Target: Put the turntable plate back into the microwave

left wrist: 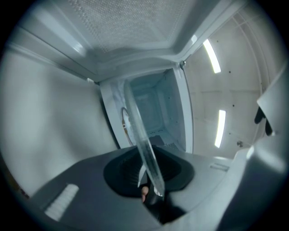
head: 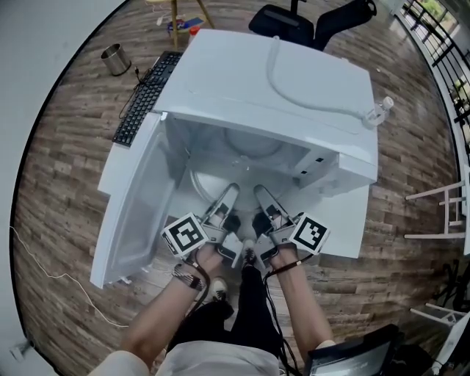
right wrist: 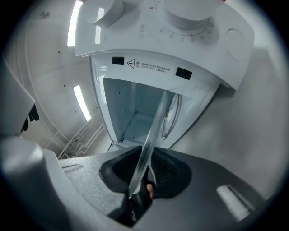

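Print on the boxy white microwave oven (head: pixel 264 81) is sparse. A small warning triangle with a line of fine text (right wrist: pixel 151 66) sits on the front frame above the opening, too small to read. Tick marks ring the round white timer knob (right wrist: pixel 187 16). Each gripper carries a cube with black-and-white square markers (head: pixel 185 235).

The clear round glass turntable plate (head: pixel 213 182) sits in the front part of the oven cavity. The left gripper (head: pixel 230 192) is clamped on its near rim, and the right gripper (head: pixel 262 192) is clamped on the rim just beside it. Both gripper views show the glass edge-on, running out from between the jaws toward the cavity.

The white hinged door (head: pixel 136 213) stands swung open on the left, close beside the person's left forearm. The oven's top edge overhangs the jaw tips, and the cavity walls flank the plate on both sides. A pale cable (head: pixel 308 99) loops across the oven's top and ends in a plug (head: pixel 378 111) at the right corner.

A black keyboard (head: pixel 147 95) lies on the white table (head: pixel 345 228) behind the door. A metal cup (head: pixel 115 59) stands on the wood-plank floor (head: pixel 66 183), and a black office chair (head: pixel 308 22) is beyond the oven.
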Demonstrator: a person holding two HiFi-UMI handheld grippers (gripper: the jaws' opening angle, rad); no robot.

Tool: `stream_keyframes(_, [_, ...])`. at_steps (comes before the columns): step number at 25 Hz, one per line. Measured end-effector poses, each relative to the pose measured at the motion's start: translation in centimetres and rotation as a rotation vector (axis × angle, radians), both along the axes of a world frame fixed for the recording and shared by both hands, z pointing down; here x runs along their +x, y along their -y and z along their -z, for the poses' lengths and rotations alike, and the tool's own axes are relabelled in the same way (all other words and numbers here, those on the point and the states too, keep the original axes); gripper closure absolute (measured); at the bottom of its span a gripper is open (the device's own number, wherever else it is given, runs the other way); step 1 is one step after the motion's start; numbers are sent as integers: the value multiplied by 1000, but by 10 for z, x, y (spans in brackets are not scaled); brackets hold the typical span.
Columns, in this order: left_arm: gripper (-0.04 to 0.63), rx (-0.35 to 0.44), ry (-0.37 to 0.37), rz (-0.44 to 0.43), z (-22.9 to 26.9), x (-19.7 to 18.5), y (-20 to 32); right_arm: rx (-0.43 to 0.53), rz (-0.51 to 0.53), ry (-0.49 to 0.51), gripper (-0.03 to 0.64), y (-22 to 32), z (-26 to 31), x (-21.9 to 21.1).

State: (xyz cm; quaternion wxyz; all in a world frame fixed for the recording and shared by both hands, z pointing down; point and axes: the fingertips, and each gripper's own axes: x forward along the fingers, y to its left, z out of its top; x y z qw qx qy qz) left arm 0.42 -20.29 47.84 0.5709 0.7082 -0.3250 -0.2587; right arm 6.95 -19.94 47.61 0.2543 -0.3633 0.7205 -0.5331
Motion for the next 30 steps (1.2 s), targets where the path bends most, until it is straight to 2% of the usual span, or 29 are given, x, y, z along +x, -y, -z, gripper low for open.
stream_keyframes(2, [520,-14,-19,6,-3,1,2,-13,-2,2,546,2,-4,0])
stream_keyframes(7, [520,-17,24,13,-15,-3,4,-34,-3,2,546,4,-11,-1])
stream_keyframes(10, [520,-22,9,13,-16,-1,4,-45,-6,6,546,3,-15,-1])
stream_keyframes(13, [522,-34,40,12,-23,-3,3,-49,-4,-1,546,3,-19,0])
stream_keyframes(16, [522,-42,2,21,-23,-2,3,-54,-2,-2,546,3,-23,-1])
stream_keyframes(20, [523,-45,46,23,-28,-4,3,-59,-9,2,546,2,-26,0])
stream_keyframes(24, [514,-51,69,30,-32,-3,1,-81,-42,72,561,1,-27,2])
stream_keyframes(30, [480,-10,134,13,-33,-2,-9,-101,-64,102,574,2,-31,3])
